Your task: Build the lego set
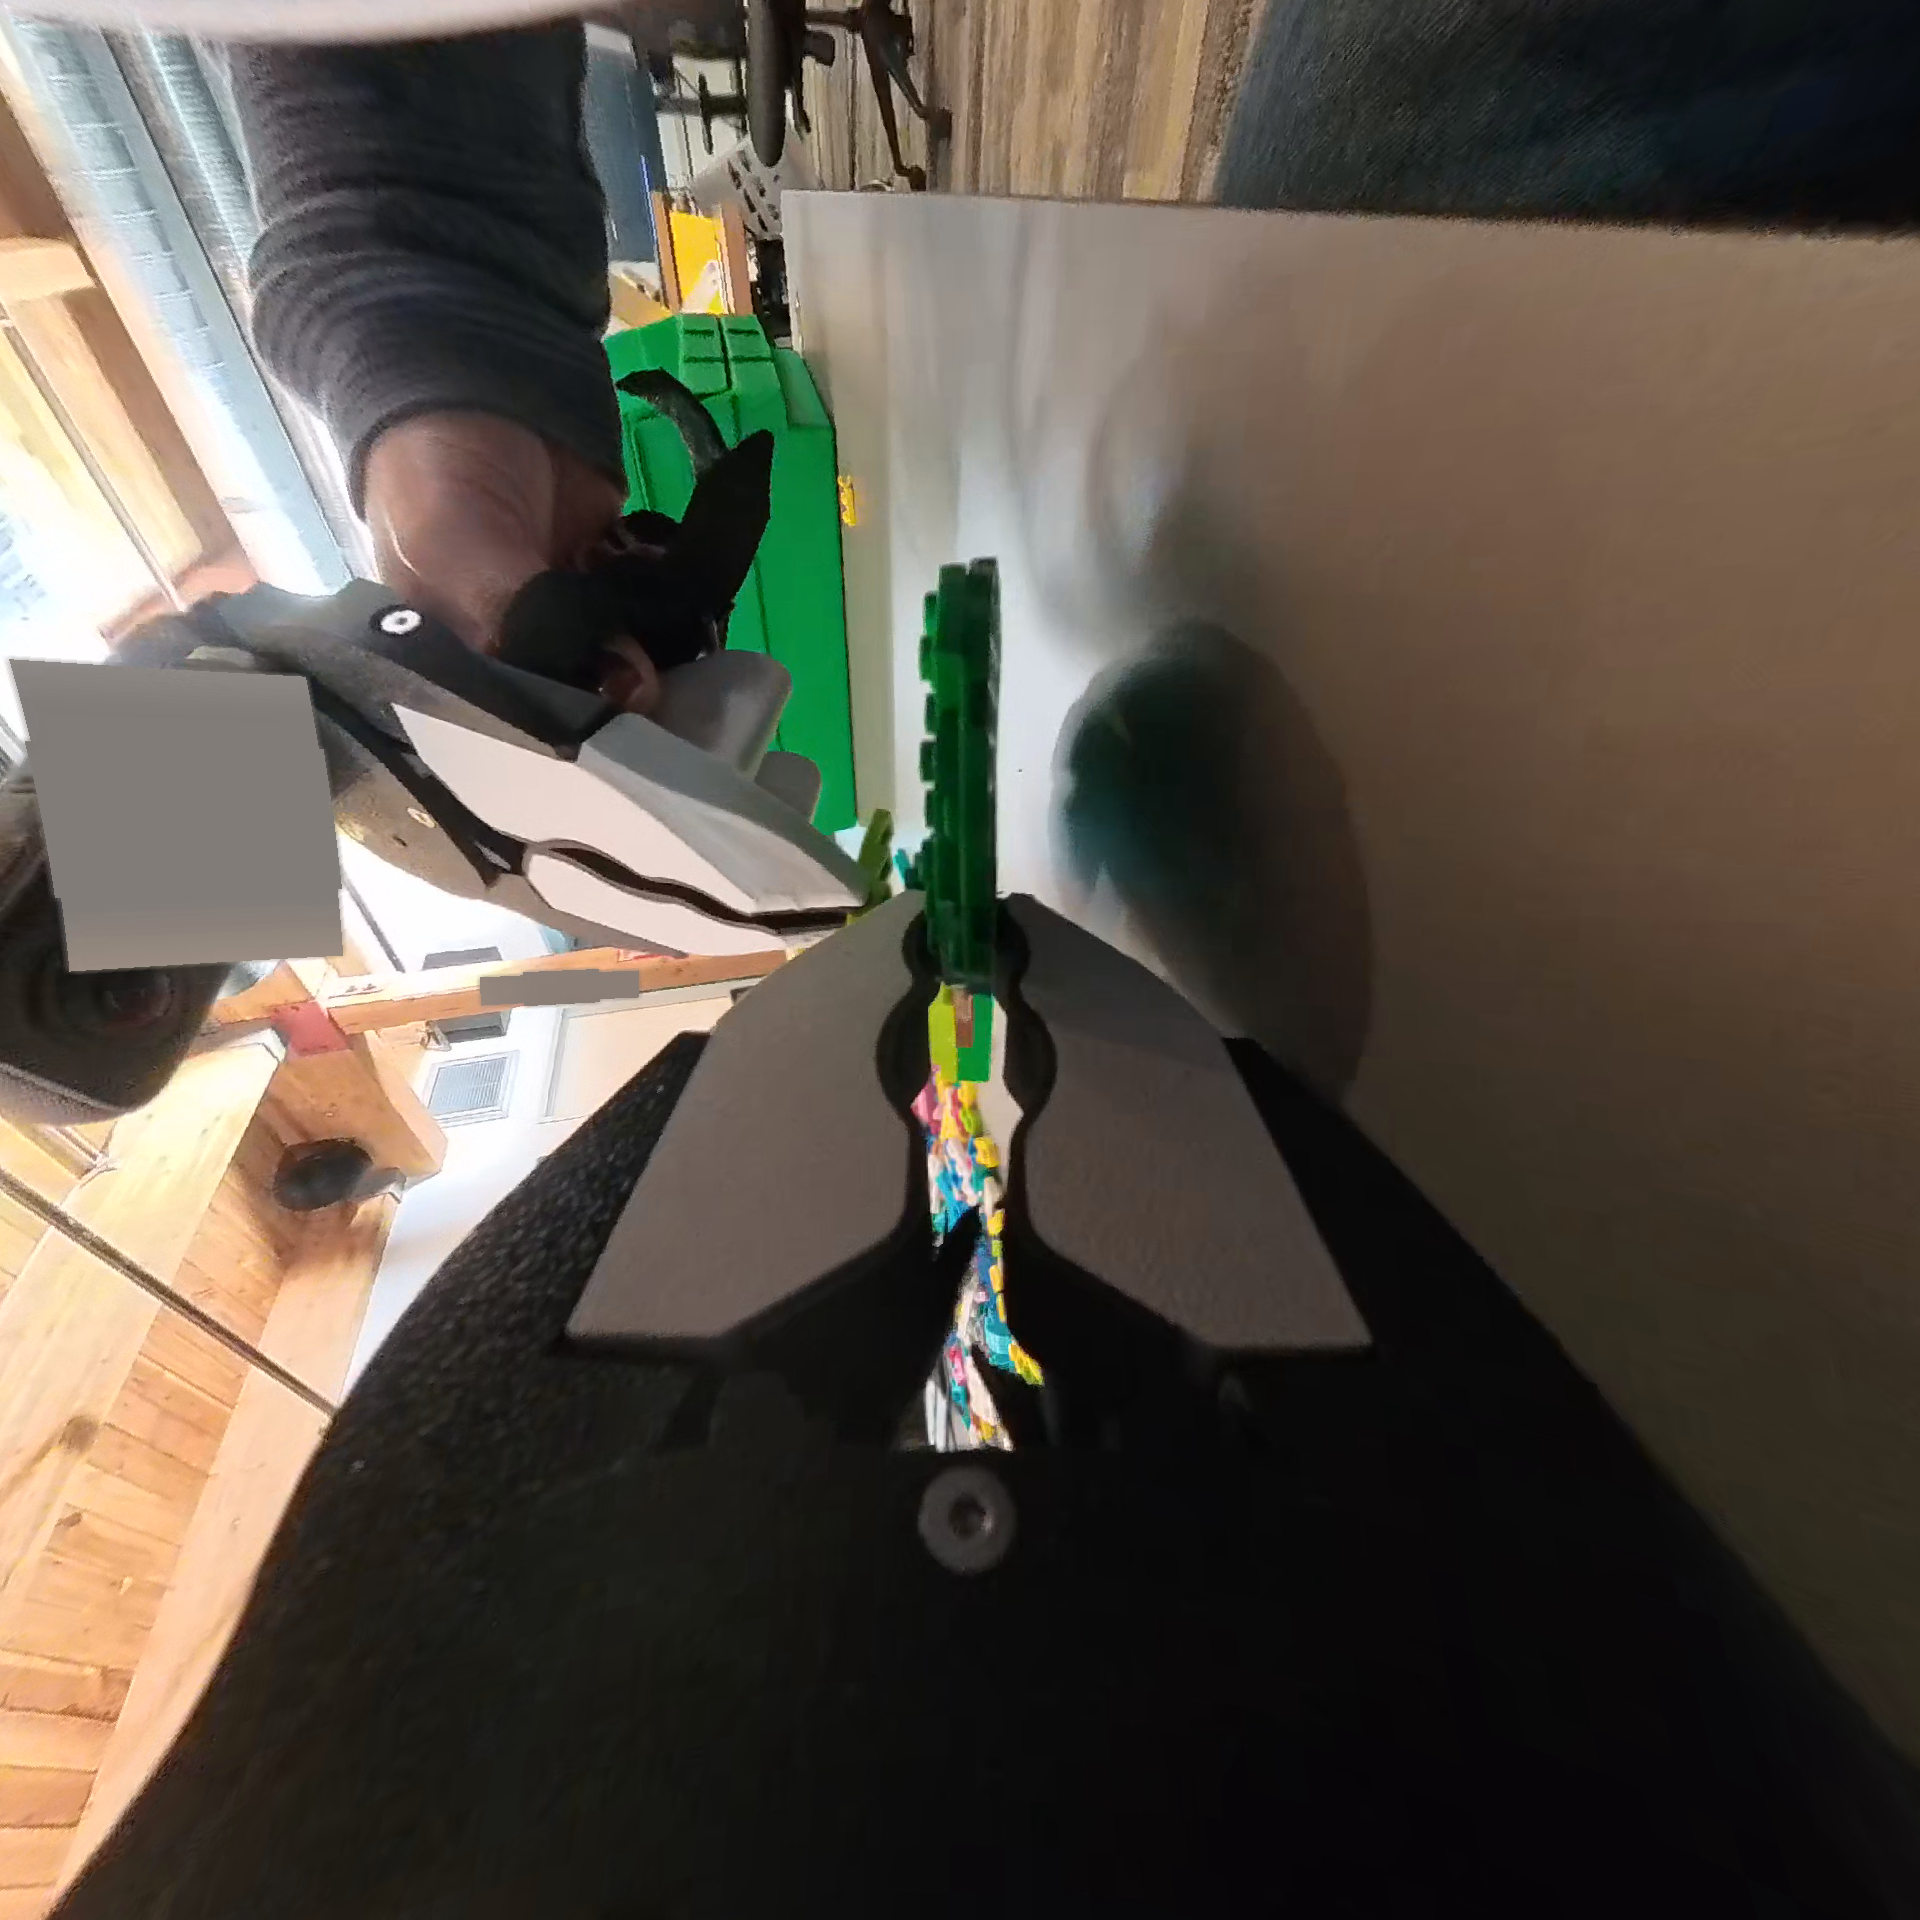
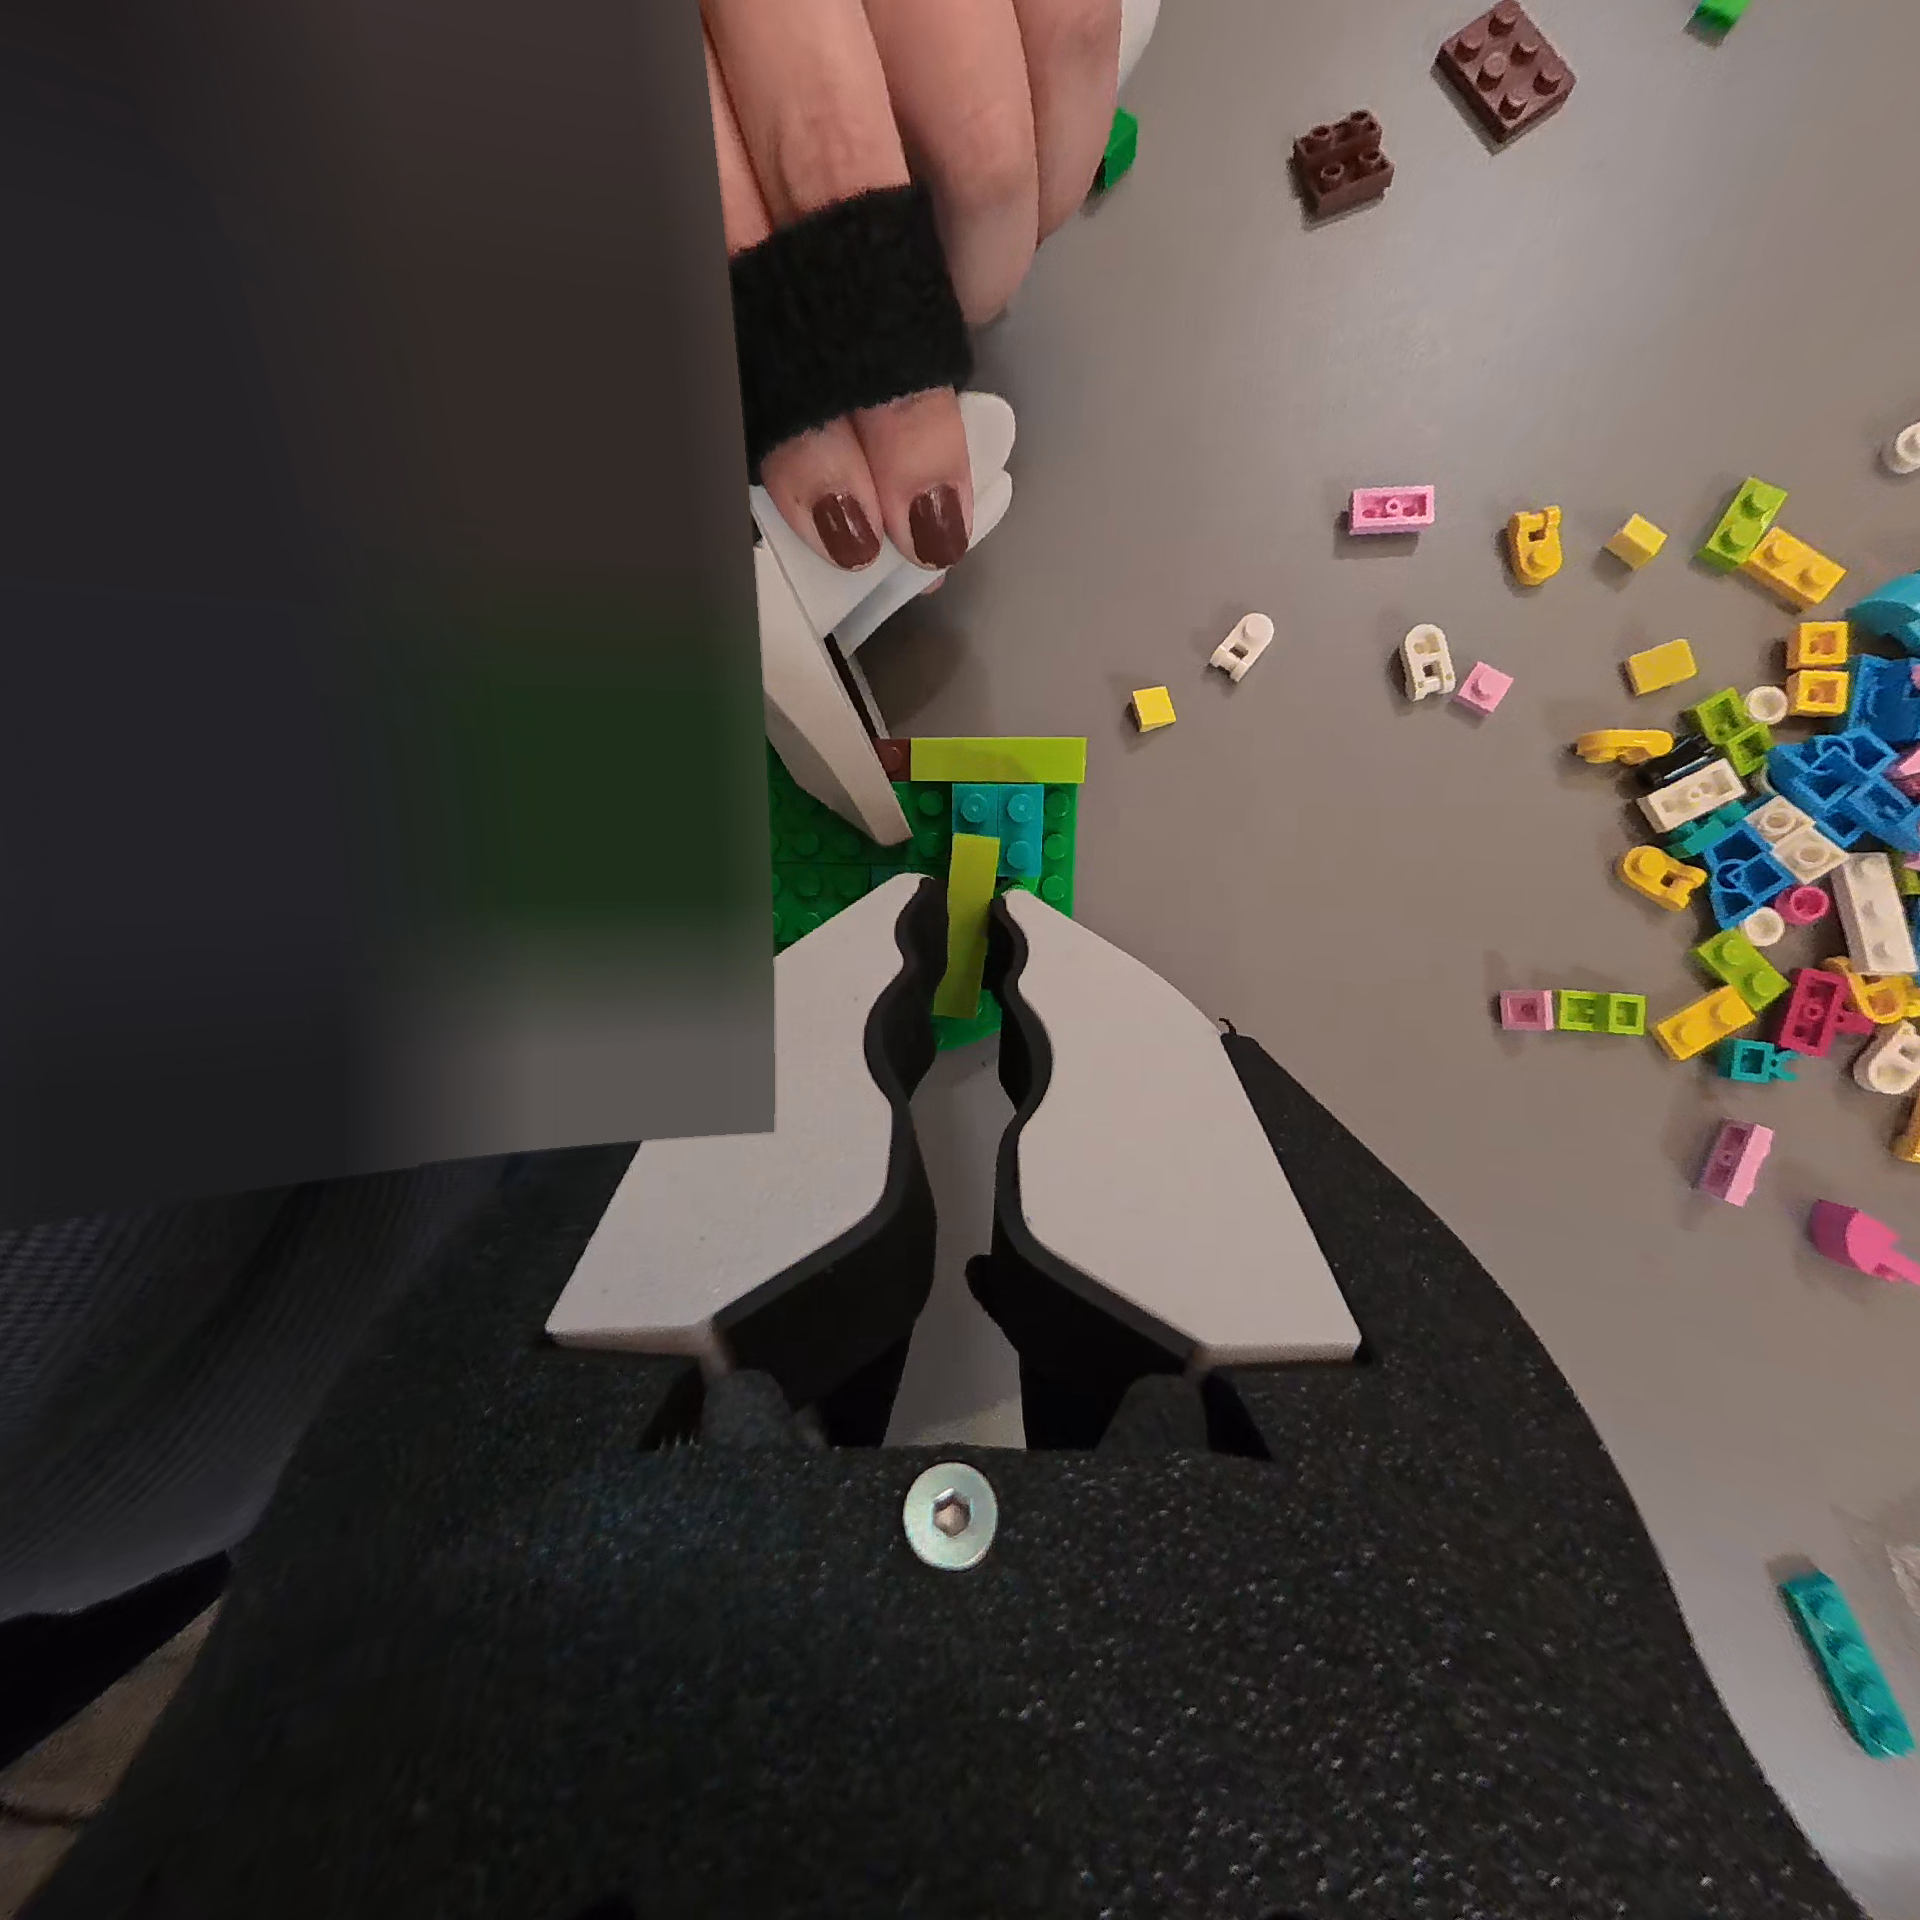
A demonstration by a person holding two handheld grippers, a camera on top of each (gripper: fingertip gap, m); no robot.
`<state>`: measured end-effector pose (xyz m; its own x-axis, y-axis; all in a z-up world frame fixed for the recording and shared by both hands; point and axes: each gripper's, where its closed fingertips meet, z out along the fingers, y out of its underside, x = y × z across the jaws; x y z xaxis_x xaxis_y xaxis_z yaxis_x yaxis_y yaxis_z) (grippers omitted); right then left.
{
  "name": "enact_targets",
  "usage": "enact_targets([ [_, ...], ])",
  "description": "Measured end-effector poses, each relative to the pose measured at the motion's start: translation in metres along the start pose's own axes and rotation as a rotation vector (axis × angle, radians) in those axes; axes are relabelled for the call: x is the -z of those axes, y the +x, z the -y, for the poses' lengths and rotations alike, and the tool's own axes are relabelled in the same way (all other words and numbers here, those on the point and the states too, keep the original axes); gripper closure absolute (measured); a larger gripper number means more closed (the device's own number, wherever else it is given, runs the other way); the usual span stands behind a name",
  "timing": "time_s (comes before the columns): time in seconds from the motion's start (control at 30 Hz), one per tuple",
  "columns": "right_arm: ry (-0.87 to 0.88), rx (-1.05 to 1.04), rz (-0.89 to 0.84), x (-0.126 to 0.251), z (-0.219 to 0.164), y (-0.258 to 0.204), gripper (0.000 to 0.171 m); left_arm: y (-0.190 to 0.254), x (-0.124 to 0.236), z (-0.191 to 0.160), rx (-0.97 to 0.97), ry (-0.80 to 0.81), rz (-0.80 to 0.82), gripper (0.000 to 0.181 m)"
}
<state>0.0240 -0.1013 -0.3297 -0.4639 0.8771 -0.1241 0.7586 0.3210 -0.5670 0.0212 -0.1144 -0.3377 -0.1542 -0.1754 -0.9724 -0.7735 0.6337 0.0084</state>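
Note:
My left gripper (image 1: 961, 914) is shut on the edge of a green baseplate (image 1: 961, 727), seen edge-on and held off the table. In the right wrist view the baseplate (image 2: 1055, 831) carries teal bricks (image 2: 997, 816), a long lime tile (image 2: 997, 758) and a brown piece (image 2: 891, 755). My right gripper (image 2: 966, 896) is shut on a narrow lime plate (image 2: 968, 925), which lies over the baseplate next to the teal bricks. The left gripper's white fingers (image 2: 852, 748) hold the baseplate's far left side. The right gripper (image 1: 821, 914) shows beside the baseplate in the left wrist view.
A pile of loose coloured bricks (image 2: 1818, 831) lies on the grey table (image 2: 1351, 987) to the right. Two brown bricks (image 2: 1340, 161) sit farther off. A teal plate (image 2: 1849, 1673) lies near the table edge. A green box (image 1: 800, 540) stands beyond the baseplate. The grippers are tip to tip, or close to it.

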Motion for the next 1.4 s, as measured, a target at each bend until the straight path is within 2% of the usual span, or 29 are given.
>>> enact_targets([
  [0.3, -0.055, 0.004, 0.041, -0.0011, -0.0020, -0.0017, 0.164, 0.0026, 0.0006, 0.0024, -0.015, 0.001, -0.022, 0.173],
  [0.57, -0.228, 0.169, 0.007, -0.0025, -0.0048, 0.0002, 0.164, 0.0043, 0.0014, 0.0033, -0.021, -0.001, -0.034, 0.174],
  [0.7, -0.187, 0.095, 0.043, -0.0028, -0.0045, -0.0008, 0.164, 0.0050, 0.0017, 0.0041, -0.018, 0.005, -0.038, 0.173],
  [0.87, -0.121, 0.141, -0.011, -0.0013, -0.0026, -0.0008, 0.164, 0.0039, 0.0022, 0.0044, -0.012, 0.011, -0.020, 0.173],
  [1.4, 0.019, 0.059, -0.029, 0.0048, 0.0006, -0.0029, 0.163, 0.0017, 0.0007, 0.0047, -0.002, 0.011, 0.011, 0.173],
])
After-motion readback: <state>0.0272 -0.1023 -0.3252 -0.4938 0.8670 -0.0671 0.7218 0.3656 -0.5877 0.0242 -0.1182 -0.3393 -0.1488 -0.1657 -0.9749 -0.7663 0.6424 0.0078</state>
